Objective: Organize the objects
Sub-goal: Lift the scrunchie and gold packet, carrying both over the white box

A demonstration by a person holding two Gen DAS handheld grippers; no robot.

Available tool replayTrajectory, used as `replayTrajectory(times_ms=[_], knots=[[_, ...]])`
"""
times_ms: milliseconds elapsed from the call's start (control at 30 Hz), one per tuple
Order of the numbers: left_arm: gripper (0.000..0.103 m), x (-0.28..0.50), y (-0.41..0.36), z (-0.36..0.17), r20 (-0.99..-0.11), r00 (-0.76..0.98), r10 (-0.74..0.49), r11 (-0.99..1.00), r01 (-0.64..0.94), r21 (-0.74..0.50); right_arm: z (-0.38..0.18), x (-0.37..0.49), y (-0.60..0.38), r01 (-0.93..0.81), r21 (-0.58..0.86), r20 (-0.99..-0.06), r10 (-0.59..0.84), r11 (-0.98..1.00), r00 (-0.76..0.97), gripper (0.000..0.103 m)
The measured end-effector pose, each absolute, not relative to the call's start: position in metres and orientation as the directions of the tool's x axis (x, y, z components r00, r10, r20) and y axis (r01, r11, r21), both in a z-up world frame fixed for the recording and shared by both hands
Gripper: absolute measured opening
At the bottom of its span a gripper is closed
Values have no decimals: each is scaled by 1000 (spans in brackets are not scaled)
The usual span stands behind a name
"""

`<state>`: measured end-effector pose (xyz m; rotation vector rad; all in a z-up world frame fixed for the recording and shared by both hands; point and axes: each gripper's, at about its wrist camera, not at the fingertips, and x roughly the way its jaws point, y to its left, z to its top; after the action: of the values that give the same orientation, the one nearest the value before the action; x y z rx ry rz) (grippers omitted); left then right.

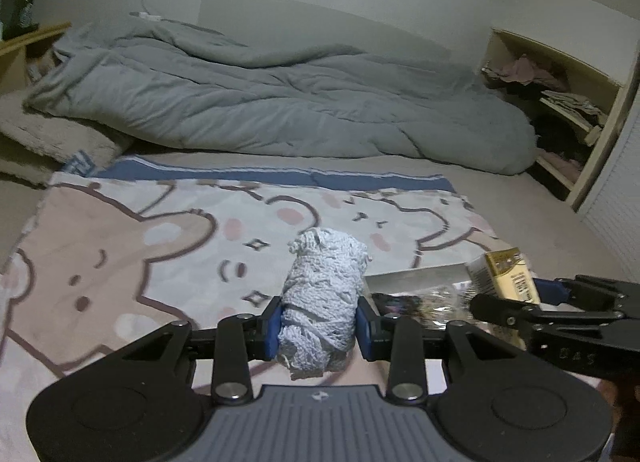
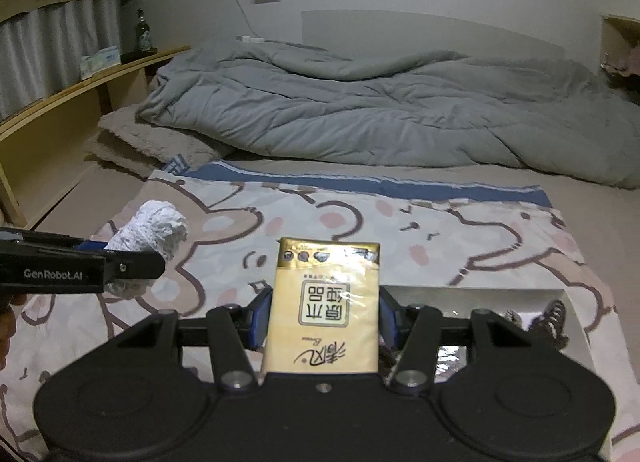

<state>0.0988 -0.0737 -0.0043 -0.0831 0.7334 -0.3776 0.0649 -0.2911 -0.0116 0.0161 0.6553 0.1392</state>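
Observation:
A rolled white knitted cloth (image 1: 320, 298) stands upright between the blue pads of my left gripper (image 1: 318, 326), which is shut on it above the cartoon bear blanket (image 1: 120, 246). The same white knitted cloth (image 2: 154, 234) shows at the left of the right wrist view, with the left gripper (image 2: 132, 262) around it. A yellow tissue pack (image 2: 324, 310) sits squeezed between the pads of my right gripper (image 2: 322, 320), which is shut on it. In the left wrist view the yellow tissue pack (image 1: 506, 274) and right gripper (image 1: 520, 302) show at the right.
A white open box (image 2: 480, 298) holding dark items lies on the blanket under the right gripper. A grey duvet (image 1: 280, 102) is heaped across the bed behind. A wooden shelf (image 2: 60, 102) runs along the left, and a cubby with clothes (image 1: 560, 102) stands at the right.

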Motion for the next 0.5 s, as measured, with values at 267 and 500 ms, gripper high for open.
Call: replayTrajectory(times_ms=[267, 500], knots=[[38, 95, -118, -16, -658, 625, -420, 905, 344, -251, -24, 59, -321, -94, 53, -622, 107, 994, 776, 54], [38, 88, -144, -38, -687, 562, -461, 885, 346, -311, -36, 55, -345, -66, 73, -640, 97, 995, 762, 54]])
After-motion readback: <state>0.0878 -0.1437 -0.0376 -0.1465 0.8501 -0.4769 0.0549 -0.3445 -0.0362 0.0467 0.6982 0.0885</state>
